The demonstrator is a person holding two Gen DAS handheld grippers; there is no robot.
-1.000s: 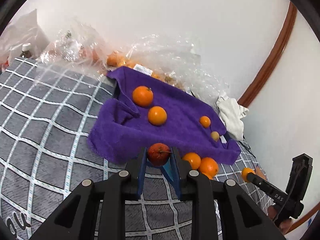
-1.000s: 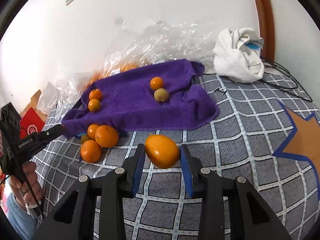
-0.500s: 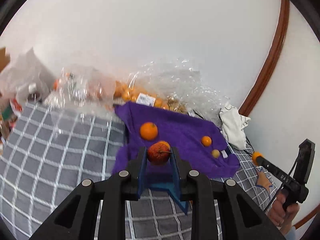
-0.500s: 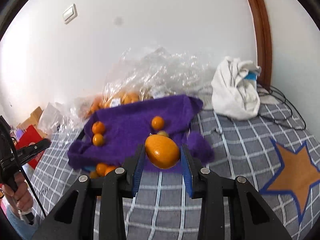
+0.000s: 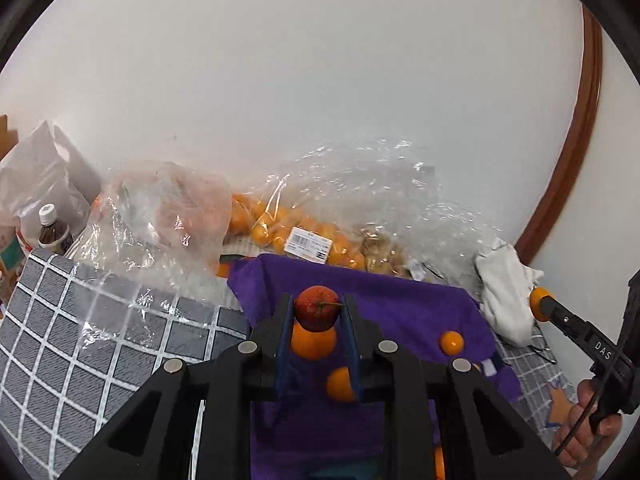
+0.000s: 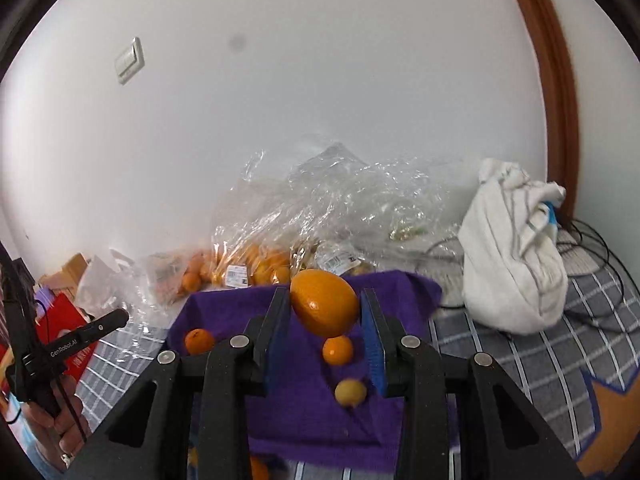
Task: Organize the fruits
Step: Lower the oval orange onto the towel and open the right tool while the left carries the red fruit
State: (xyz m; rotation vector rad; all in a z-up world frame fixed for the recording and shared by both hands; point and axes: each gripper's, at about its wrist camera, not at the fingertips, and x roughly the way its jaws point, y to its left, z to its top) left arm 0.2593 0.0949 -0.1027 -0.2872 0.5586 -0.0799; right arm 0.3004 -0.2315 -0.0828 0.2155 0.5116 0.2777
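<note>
Currently listed: two grippers, each loaded. Left gripper (image 5: 316,312), jaws narrow, clamps one small red fruit (image 5: 317,307) with a stem, held above the purple towel (image 5: 384,304). Right gripper (image 6: 325,312), jaws somewhat wider, clamps one large oval orange fruit (image 6: 324,307), likewise above the towel. Loose on the towel, right wrist view: two small oranges (image 6: 199,340) (image 6: 337,350) and one yellowish fruit (image 6: 350,392). Behind the towel, against the white wall: crumpled clear plastic bags (image 5: 360,208), at least one labelled and packed with small oranges too many to count. One white cloth bundle (image 6: 512,256) lies right of the towel on the grey checked bedcover (image 5: 80,340); one dark capped bottle (image 5: 52,232) stands at far left.
</note>
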